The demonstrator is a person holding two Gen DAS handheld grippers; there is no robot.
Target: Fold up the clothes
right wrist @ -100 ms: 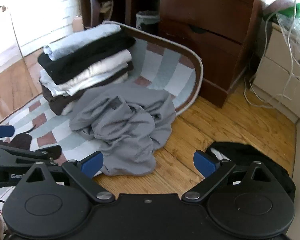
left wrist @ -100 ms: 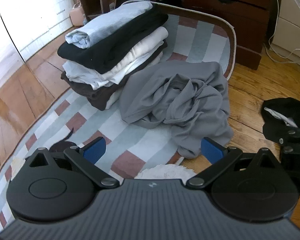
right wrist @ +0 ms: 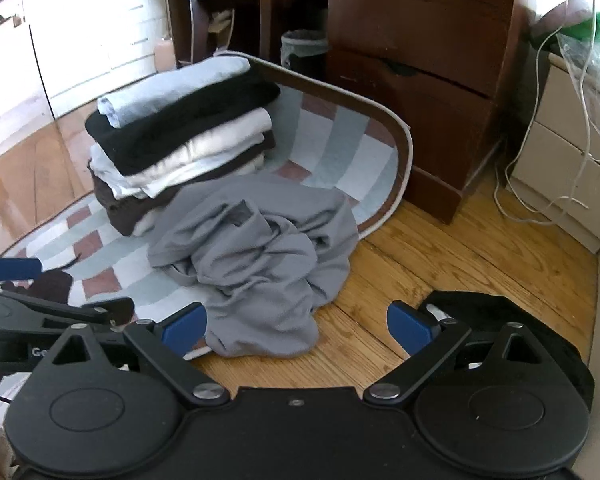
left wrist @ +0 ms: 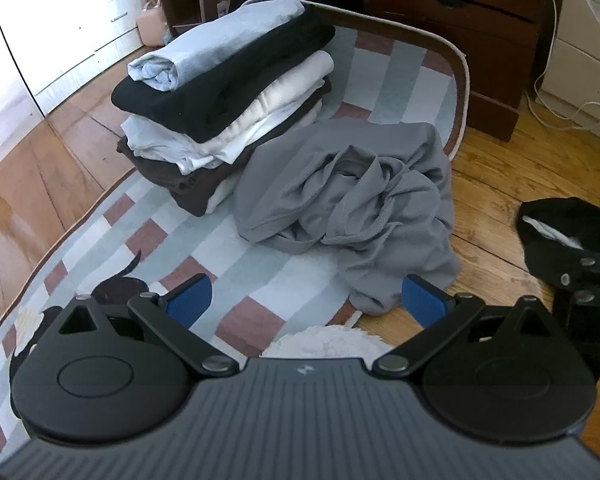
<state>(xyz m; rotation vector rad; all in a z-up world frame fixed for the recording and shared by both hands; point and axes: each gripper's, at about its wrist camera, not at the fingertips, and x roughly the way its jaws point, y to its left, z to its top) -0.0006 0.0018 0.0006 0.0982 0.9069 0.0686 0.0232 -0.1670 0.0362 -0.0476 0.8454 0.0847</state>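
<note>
my left claw (left wrist: 306, 300) stood wide open, nothing between its blue pads, low in the left wrist frame above the striped rug (left wrist: 260, 280). my right claw (right wrist: 296, 326) was likewise wide open and empty, low in the right wrist frame, over the wooden floor (right wrist: 440, 264).

the crumpled grey garment (left wrist: 352, 204) lay unfolded at centre frame in the left view, mostly on the rug, its lower right end spilling over the rug edge onto the floorboards. in the right view the same garment (right wrist: 260, 256) sat at centre, its near end just ahead of my right claw's left pad.

the stack of folded clothes (left wrist: 224, 108) sat on the rug at upper left of centre, touching the grey garment's left side: pale blue piece on top, black below it, then cream and white, dark brown at the bottom.

a black garment (right wrist: 500, 320) with a bit of white showing lay on the floor at lower right of the right view, partly behind my right claw's right finger. a dark wooden chest of drawers (right wrist: 420, 60) stood at upper centre-right, beyond the rug's curled edge. white cables (right wrist: 520, 200) trailed on the floor at right.
</note>
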